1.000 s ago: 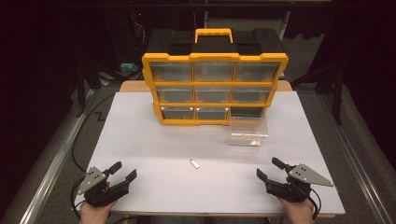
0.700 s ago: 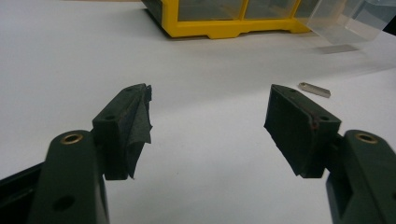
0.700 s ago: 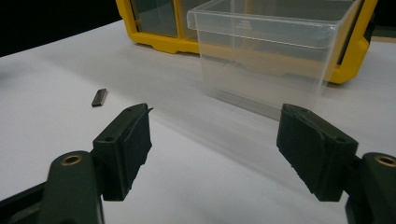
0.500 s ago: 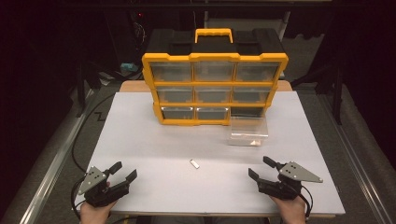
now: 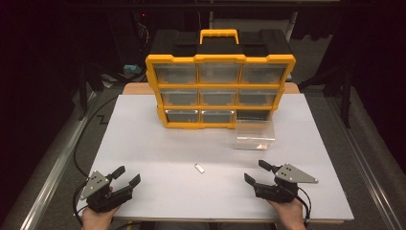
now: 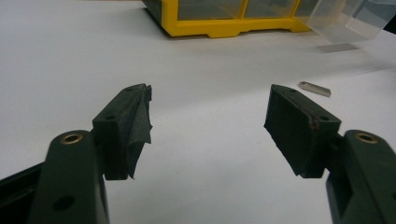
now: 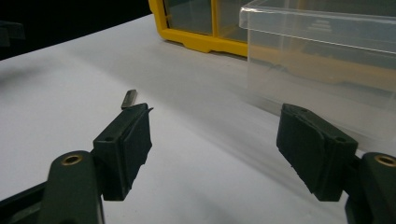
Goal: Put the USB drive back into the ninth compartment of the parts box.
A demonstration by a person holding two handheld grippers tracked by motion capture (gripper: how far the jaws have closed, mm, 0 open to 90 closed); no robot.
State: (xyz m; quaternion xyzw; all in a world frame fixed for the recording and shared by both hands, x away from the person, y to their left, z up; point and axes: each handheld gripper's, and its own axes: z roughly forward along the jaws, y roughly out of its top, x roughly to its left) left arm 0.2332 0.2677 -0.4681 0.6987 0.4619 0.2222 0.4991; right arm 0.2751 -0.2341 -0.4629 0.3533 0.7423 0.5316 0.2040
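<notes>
Lying on the table (image 5: 143, 143), small metal piece (image 5: 199, 168) between and beyond both grippers' spread, empty fingers (image 7: 126, 140).

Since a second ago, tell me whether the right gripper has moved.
Yes. The right gripper has shifted left across the white table, toward the small grey metal piece, and now sits below the clear plastic drawer.

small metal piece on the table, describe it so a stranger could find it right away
Start at the yellow drawer cabinet. On the white table before it, left of the clear plastic drawer, lies the small metal piece: a flat silvery bar, the only loose part.
</notes>
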